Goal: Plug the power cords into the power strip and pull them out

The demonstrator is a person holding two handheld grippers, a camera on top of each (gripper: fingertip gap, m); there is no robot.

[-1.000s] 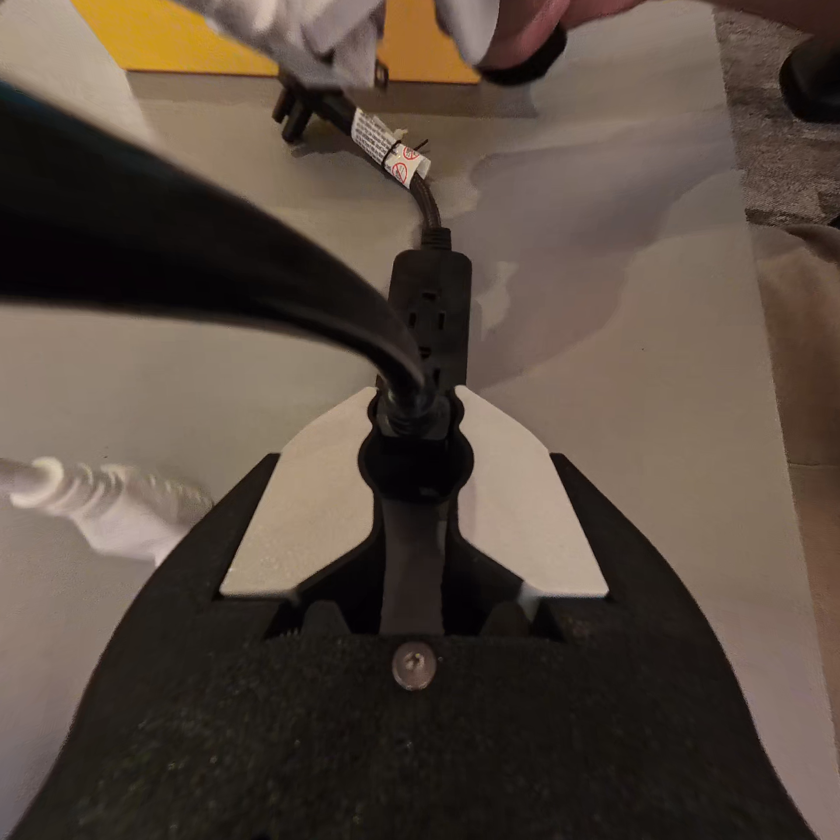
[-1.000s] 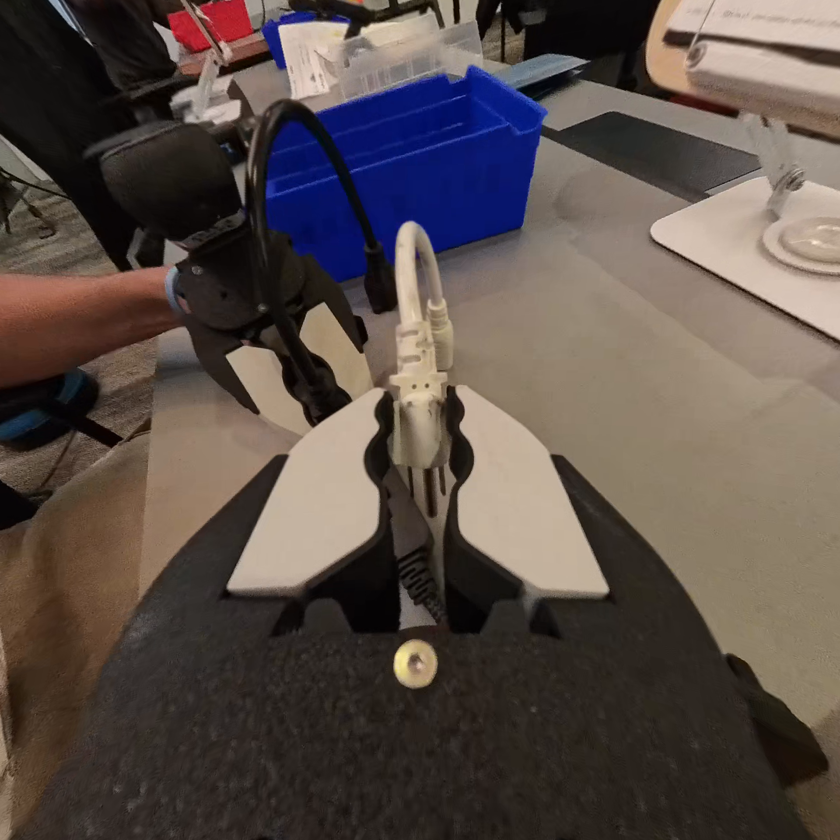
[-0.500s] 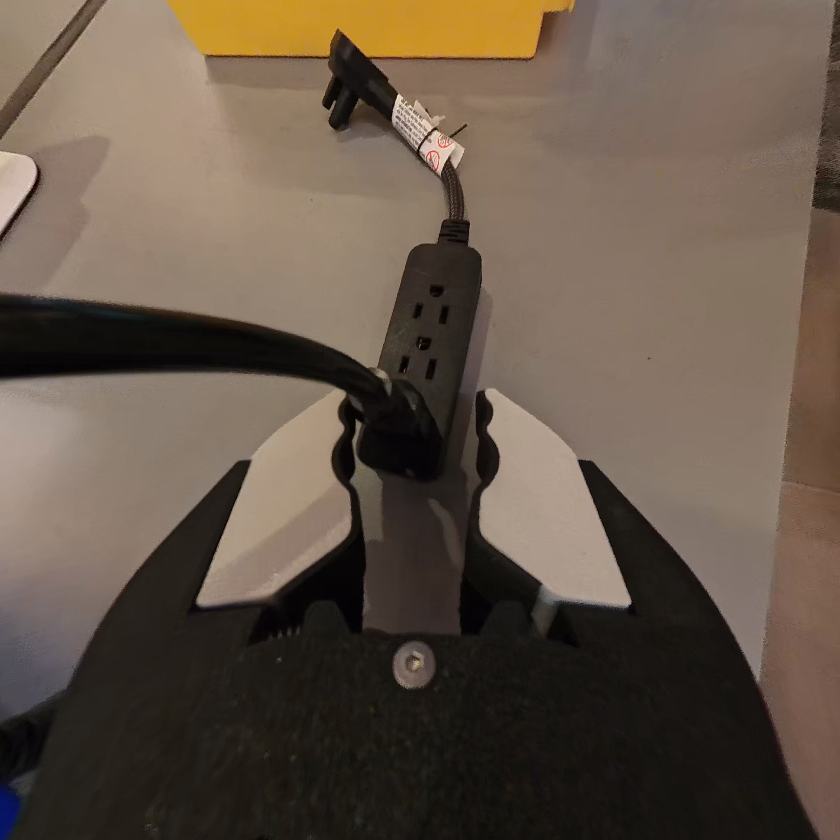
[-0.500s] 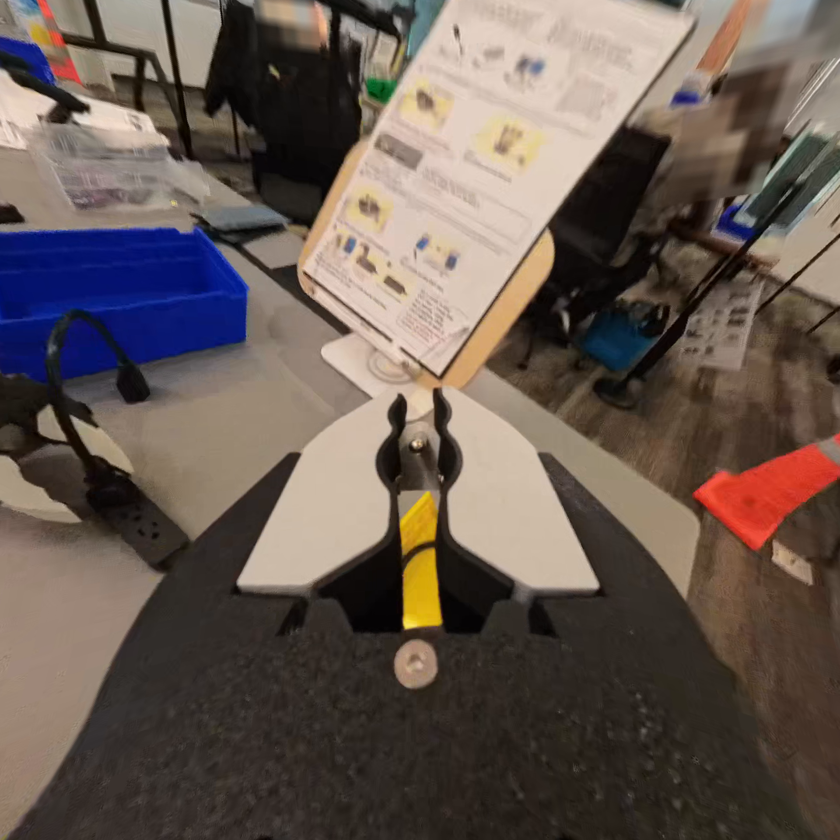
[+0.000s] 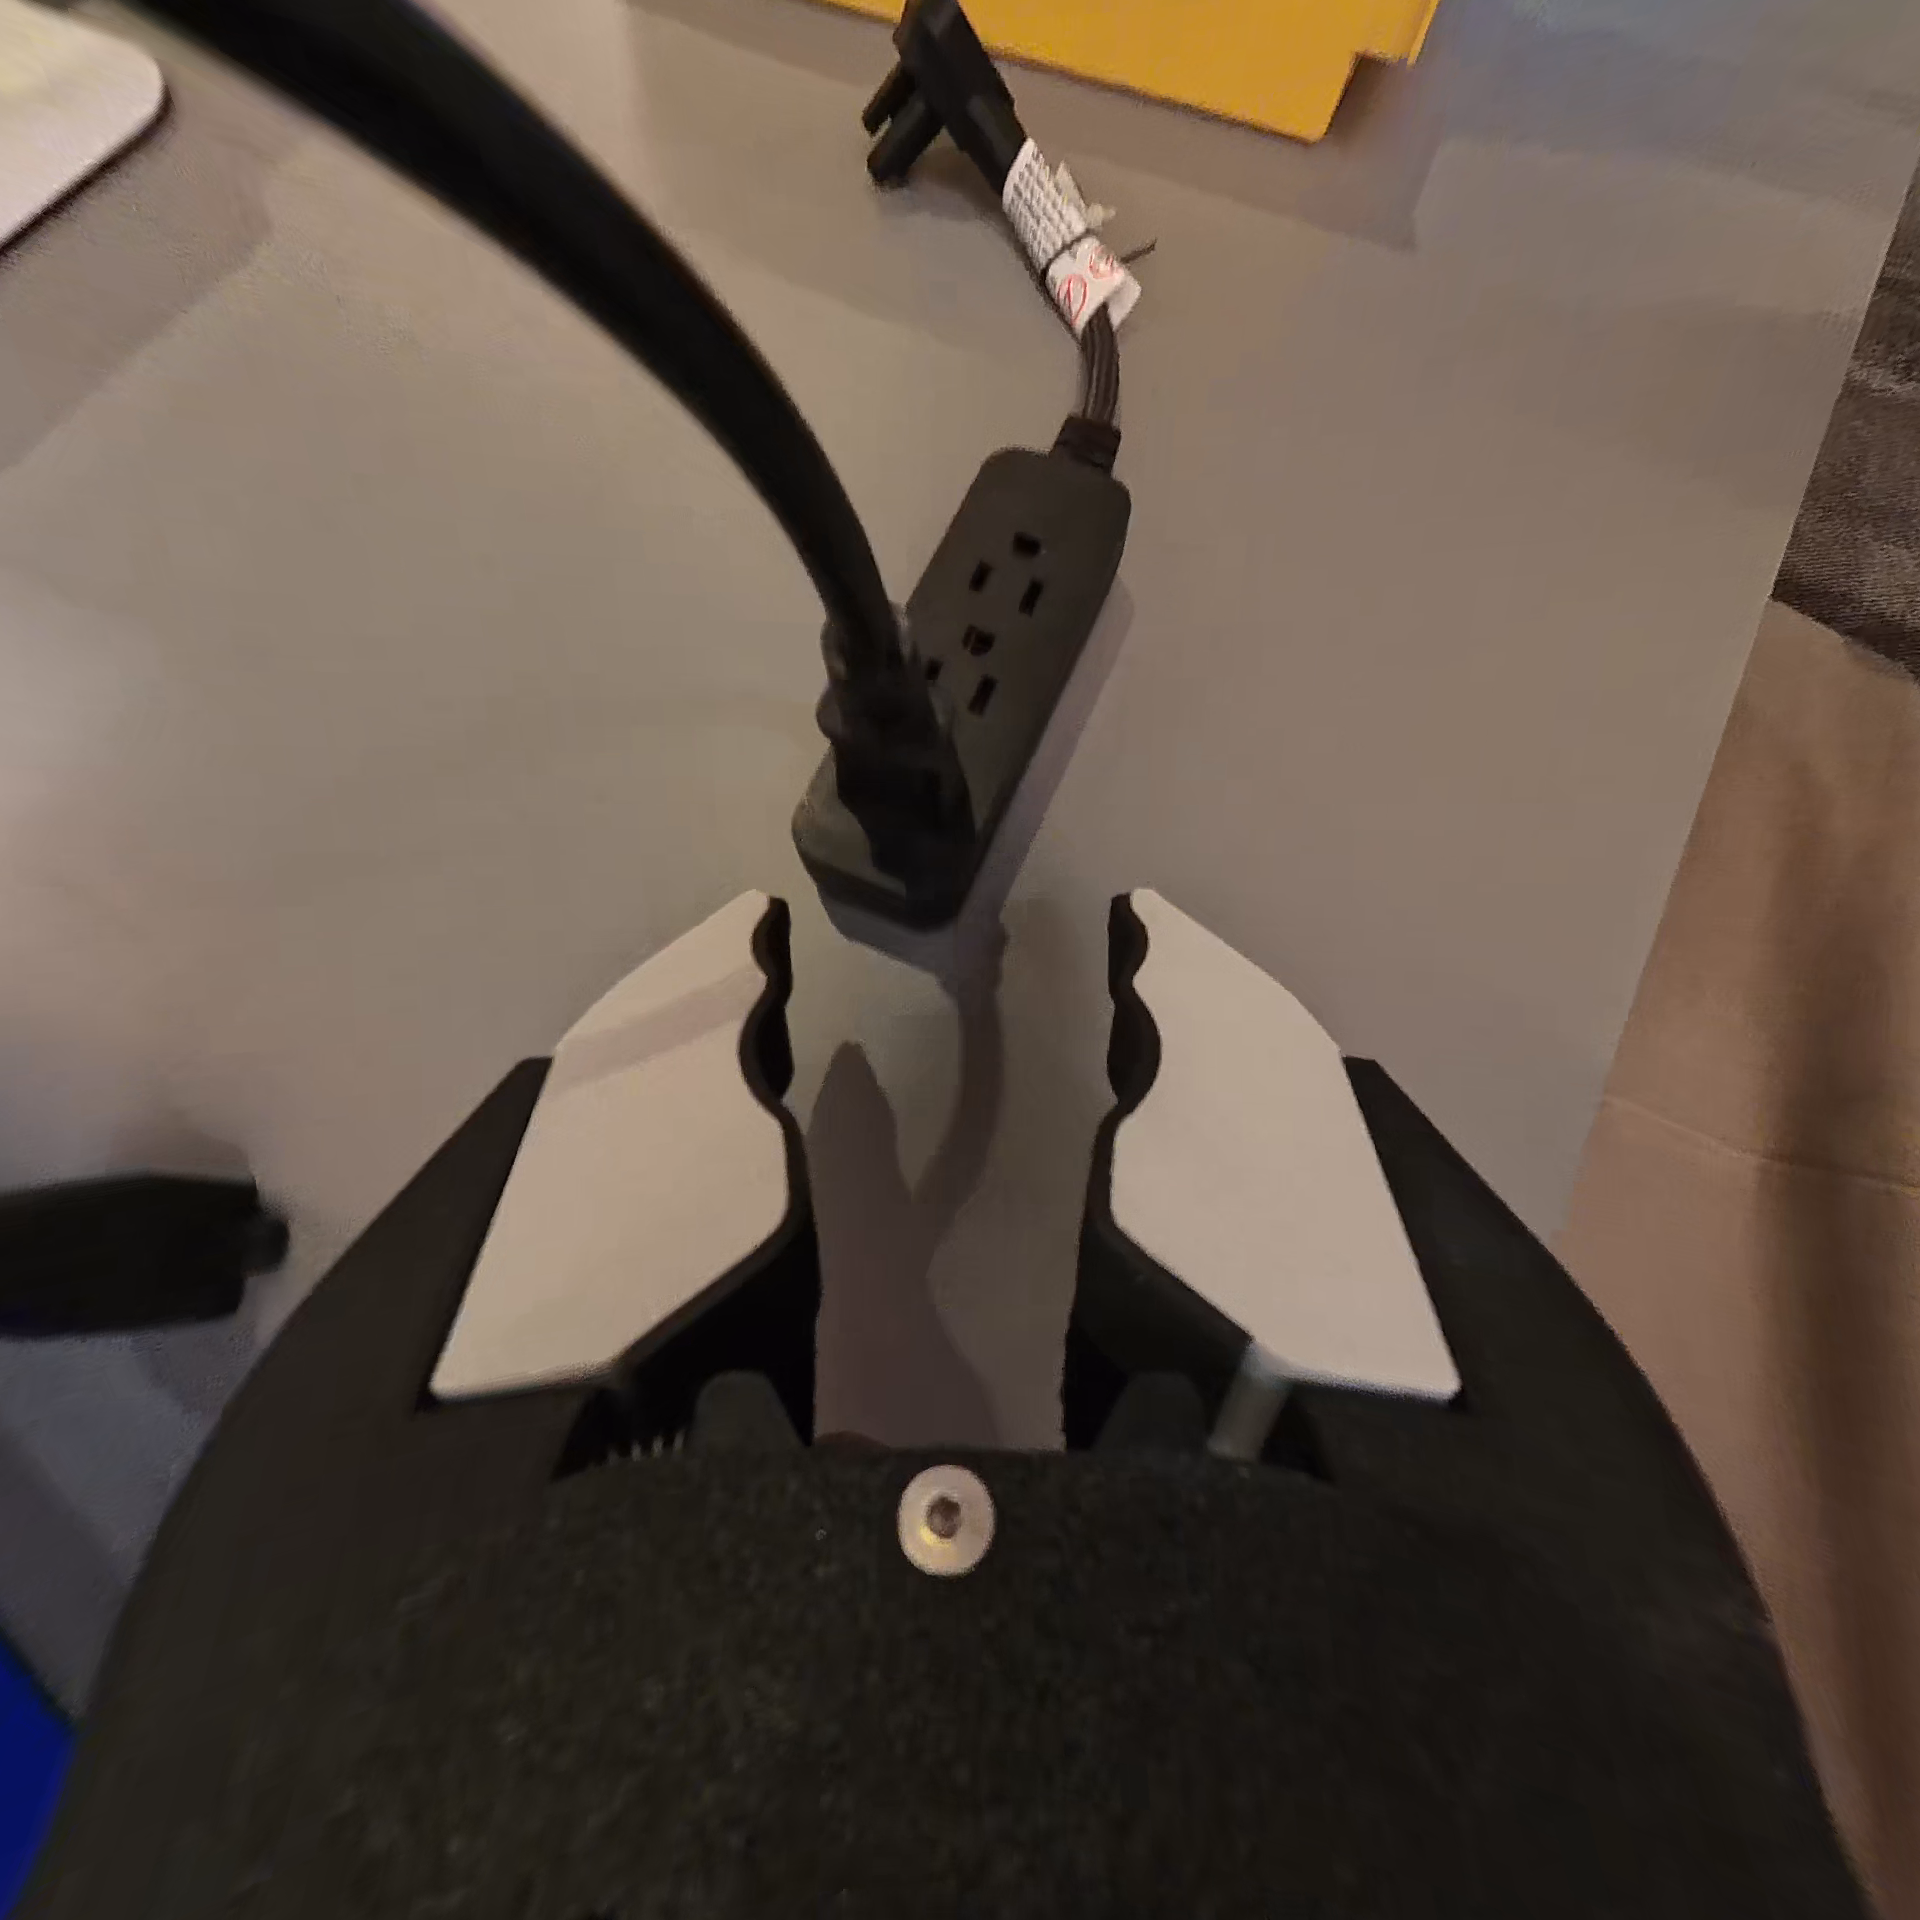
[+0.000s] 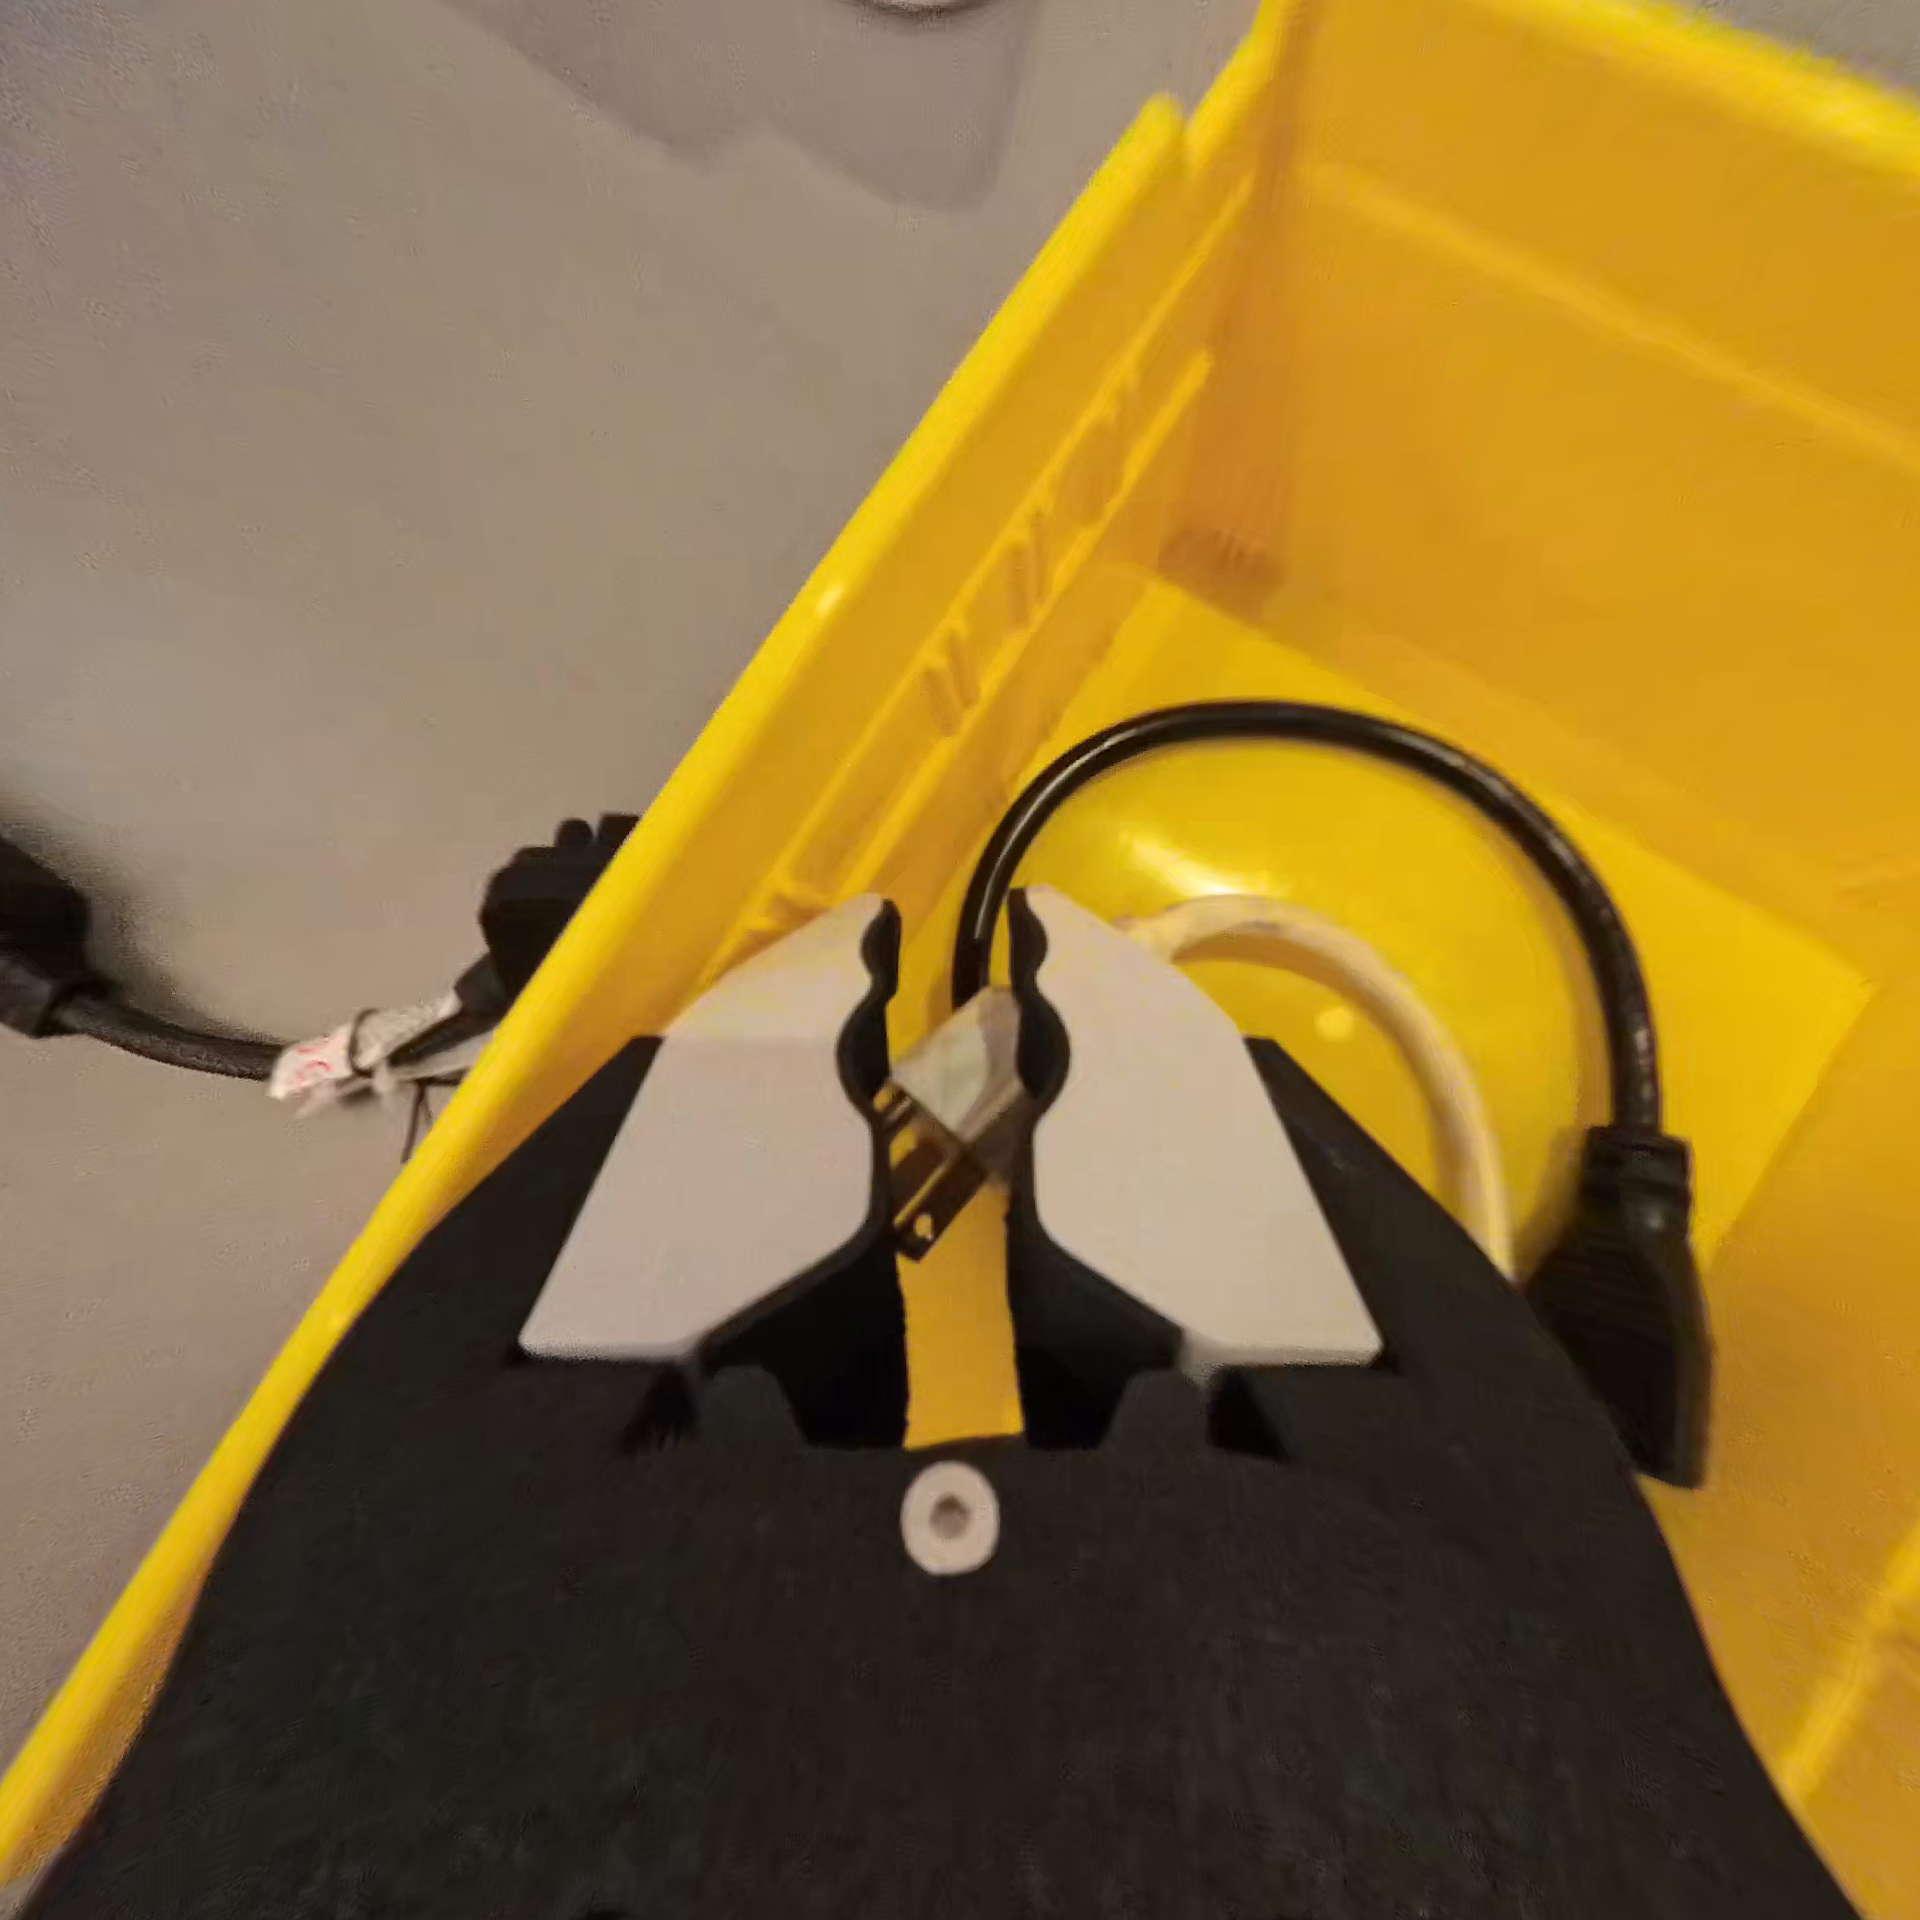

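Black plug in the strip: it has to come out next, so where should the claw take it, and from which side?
Probably grip the plug's moulded body, just above the strip, not the cord. Come from the strip's near end, where the open left claw already faces it, fingers either side. The cord arches away left, leaving the body exposed.

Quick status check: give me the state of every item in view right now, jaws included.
Left gripper: jaws open, empty.
Right gripper: jaws narrowly apart around white plug; grip unclear.
Power strip: on table, black cord plugged into nearest outlet, two free.
Yellow bin: holds white cord and a second black cord.
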